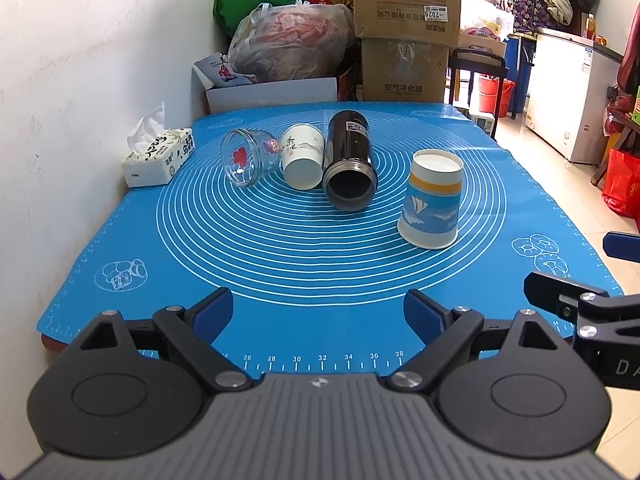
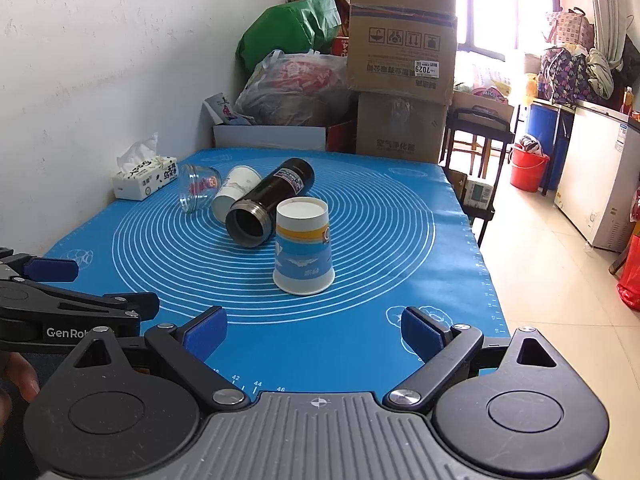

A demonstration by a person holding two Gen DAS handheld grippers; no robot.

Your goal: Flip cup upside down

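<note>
A blue and white paper cup (image 1: 432, 200) stands upside down on the blue mat (image 1: 280, 280); it also shows in the right wrist view (image 2: 303, 246). A black flask (image 1: 349, 160) (image 2: 272, 200), a white paper cup (image 1: 302, 156) (image 2: 234, 190) and a glass jar (image 1: 250, 156) (image 2: 198, 190) lie on their sides behind it. My left gripper (image 1: 318, 314) is open and empty near the mat's front edge. My right gripper (image 2: 314, 332) is open and empty, just in front of the upside-down cup.
A tissue box (image 1: 158, 156) sits at the mat's left by the white wall. Cardboard boxes (image 1: 406, 28) and bags are stacked behind the table. The floor, a red bucket (image 2: 528, 168) and a white freezer (image 2: 600, 184) lie to the right.
</note>
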